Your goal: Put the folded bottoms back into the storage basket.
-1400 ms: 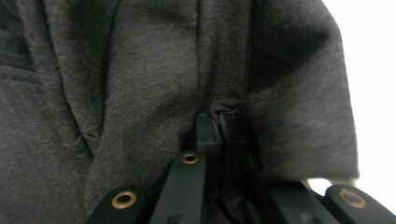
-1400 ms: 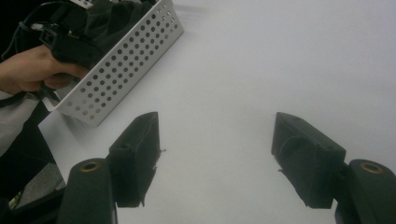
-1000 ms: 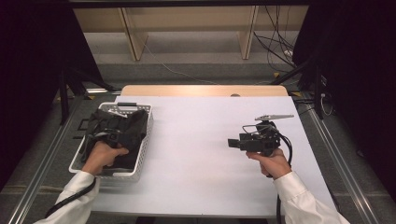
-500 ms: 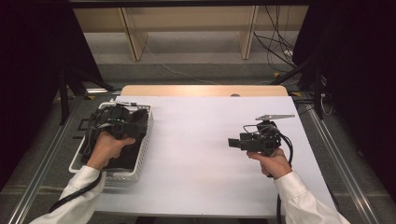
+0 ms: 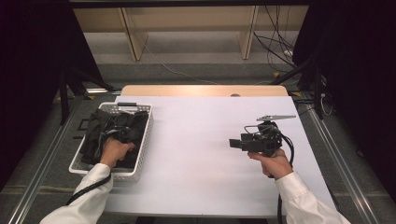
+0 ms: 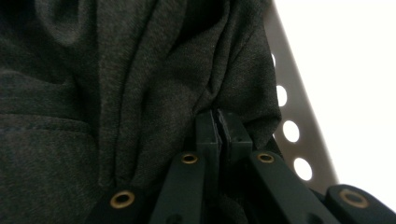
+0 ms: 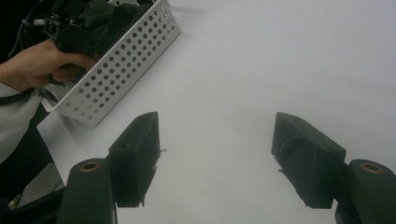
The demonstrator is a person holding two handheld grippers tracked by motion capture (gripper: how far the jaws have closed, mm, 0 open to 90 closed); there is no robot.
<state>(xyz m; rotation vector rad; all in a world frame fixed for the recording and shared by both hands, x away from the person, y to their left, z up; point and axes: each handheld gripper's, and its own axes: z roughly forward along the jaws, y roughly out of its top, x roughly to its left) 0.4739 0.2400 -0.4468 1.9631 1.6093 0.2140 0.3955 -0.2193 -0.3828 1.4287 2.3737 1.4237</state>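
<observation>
One dark grey garment lies bunched in folds inside the white perforated basket at the left of the high view, filling it nearly to the rim. The left hand-held gripper is sunk into that cloth — its jaws have just been closing, and in the left gripper view they stand pressed together with a fold of the fabric pinched at their tips. Just to the right of the jaws in that view runs the basket's wall, with its round holes, and beyond it the pale worktop. In the high view the person's left hand rests over the lower middle of the basket, a white sleeve trailing to the lower left of the frame.

Well apart, at the right of the high view, the right hand-held gripper is held above the bare worktop, pointing left toward the basket. Its jaws stand wide apart in the right gripper view — nothing between them but the white surface. The basket sits in the upper left of that view.
</observation>
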